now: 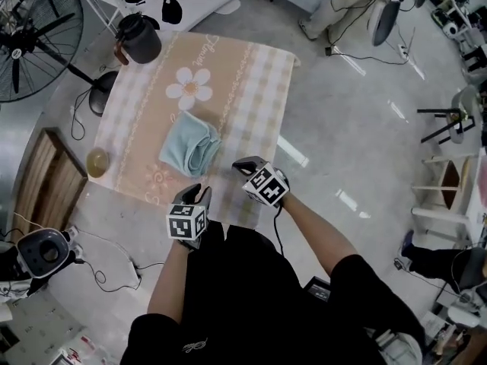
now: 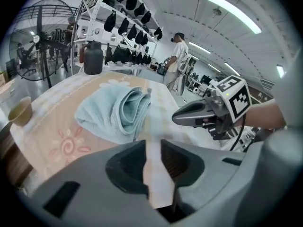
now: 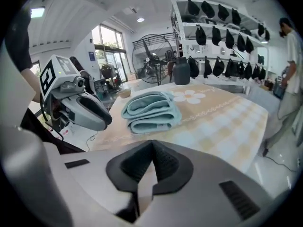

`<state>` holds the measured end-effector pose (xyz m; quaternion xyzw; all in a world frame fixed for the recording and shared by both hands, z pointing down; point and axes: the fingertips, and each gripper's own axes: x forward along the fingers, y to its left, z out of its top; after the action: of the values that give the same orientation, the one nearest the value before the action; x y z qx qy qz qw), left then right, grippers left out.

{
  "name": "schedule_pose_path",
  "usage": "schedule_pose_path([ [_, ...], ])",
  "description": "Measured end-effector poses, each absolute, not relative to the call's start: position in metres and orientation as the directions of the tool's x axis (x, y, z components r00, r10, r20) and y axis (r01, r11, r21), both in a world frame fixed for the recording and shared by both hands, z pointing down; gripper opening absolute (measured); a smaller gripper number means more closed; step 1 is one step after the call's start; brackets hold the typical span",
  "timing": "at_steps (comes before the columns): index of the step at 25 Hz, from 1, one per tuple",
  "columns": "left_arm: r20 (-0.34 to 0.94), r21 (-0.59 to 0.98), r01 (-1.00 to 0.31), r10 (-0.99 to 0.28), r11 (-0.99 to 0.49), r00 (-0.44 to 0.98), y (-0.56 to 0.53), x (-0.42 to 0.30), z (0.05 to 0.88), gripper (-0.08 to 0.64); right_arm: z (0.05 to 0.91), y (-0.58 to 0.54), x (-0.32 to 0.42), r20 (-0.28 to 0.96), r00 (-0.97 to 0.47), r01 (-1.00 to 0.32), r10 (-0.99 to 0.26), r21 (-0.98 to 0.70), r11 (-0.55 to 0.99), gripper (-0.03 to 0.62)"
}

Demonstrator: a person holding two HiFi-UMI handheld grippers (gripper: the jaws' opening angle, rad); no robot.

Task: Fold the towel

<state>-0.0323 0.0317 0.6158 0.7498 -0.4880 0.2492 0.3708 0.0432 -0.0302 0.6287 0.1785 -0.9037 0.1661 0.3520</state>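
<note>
I see the pale blue towel lying folded in a thick bundle near the middle of the checked, flower-print tablecloth, with a dark jug at the far corner. My left gripper hangs at the table's near edge, jaws parted with nothing between them, clear of the towel. My right gripper is close beside it, jaw tips pressed together on nothing.
</note>
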Motion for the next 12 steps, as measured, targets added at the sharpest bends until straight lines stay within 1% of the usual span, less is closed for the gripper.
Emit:
schedule_pose_path([
  [1,0.732,0.308,-0.922,-0.56,-0.234,0.387,0.034,-0.032,0.615,0.038,0.628,-0.022,0.046,0.696,-0.687,-0.457,-0.21,-0.188,0.869,0.002],
  [2,0.729,0.306,-0.927,-0.572,-0.219,0.376,0.036,-0.032,0.614,0.005,0.627,-0.015,0.048,0.693,-0.689,-0.469,-0.211,-0.205,0.859,0.002],
  [7,0.737,0.303,-0.936,-0.578,-0.181,0.351,0.046,-0.026,0.616,0.005,0.62,0.008,0.049,0.689,-0.675,-0.509,-0.263,-0.177,0.842,0.002],
  [12,0.747,0.346,-0.919,-0.538,-0.19,0.392,0.058,-0.024,0.62,0.005,0.6,0.024,0.044,0.669,-0.663,-0.592,-0.336,-0.195,0.782,0.002],
])
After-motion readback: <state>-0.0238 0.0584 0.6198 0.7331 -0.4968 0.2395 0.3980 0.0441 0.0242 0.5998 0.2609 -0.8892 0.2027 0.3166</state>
